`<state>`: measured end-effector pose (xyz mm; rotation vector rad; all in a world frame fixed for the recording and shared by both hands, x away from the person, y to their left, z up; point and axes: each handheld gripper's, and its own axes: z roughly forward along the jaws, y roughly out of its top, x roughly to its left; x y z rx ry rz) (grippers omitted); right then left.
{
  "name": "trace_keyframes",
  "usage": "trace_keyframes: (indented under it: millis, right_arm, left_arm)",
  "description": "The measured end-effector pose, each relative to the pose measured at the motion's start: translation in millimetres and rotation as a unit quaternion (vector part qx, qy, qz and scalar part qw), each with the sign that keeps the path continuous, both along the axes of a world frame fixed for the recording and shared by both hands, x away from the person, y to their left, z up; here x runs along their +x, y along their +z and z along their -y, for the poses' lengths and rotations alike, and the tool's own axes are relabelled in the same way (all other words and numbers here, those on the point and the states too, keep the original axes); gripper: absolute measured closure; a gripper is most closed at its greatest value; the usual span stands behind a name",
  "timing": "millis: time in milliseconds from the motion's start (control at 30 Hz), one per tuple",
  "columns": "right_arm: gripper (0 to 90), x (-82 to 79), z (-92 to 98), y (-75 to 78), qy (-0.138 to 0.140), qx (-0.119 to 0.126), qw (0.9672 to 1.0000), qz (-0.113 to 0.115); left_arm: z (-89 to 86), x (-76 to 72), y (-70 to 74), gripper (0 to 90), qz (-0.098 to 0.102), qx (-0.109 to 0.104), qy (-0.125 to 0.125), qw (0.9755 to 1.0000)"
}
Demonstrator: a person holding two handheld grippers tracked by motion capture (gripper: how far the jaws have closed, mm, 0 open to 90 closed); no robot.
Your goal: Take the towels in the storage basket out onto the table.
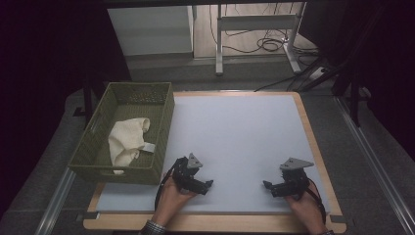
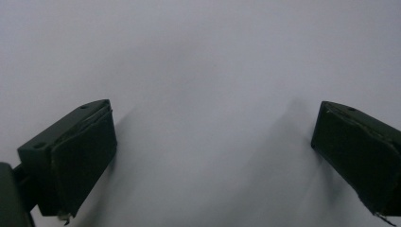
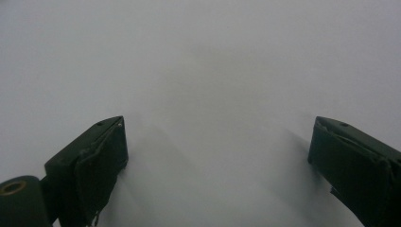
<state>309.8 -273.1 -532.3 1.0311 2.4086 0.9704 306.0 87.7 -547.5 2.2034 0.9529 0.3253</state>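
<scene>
My left gripper [image 1: 207,185] rests low over the white table mat [image 1: 235,137] near the front, just right of the green basket's near corner. Its jaws point toward the middle of the mat. In the left gripper view the left gripper [image 2: 213,127] stands open with only bare mat between the jaws. My right gripper [image 1: 267,185] sits near the front right of the mat and points left toward the other one. In the right gripper view the right gripper [image 3: 217,142] is open too, with nothing held. A cream cloth [image 1: 126,140] lies crumpled inside the green woven basket [image 1: 161,117].
The basket stands on the mat's left edge and overhangs it. The table's wooden rim [image 1: 308,127] frames the mat. Beyond the far edge stand metal desk legs [image 1: 219,44] and loose cables [image 1: 264,44] on the floor. Dark curtains close in on both sides.
</scene>
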Motion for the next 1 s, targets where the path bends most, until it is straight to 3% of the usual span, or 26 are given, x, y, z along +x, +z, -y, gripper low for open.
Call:
trace_keyframes:
  millis: [1000]
  right_arm:
    - [5.8, 0.0, 0.1, -0.1, 0.000, 0.000, 1.0000, 0.000]
  left_arm:
    - [-0.1, 0.7, 0.4, 0.8, -0.001, 0.001, -0.001, 1.0000]
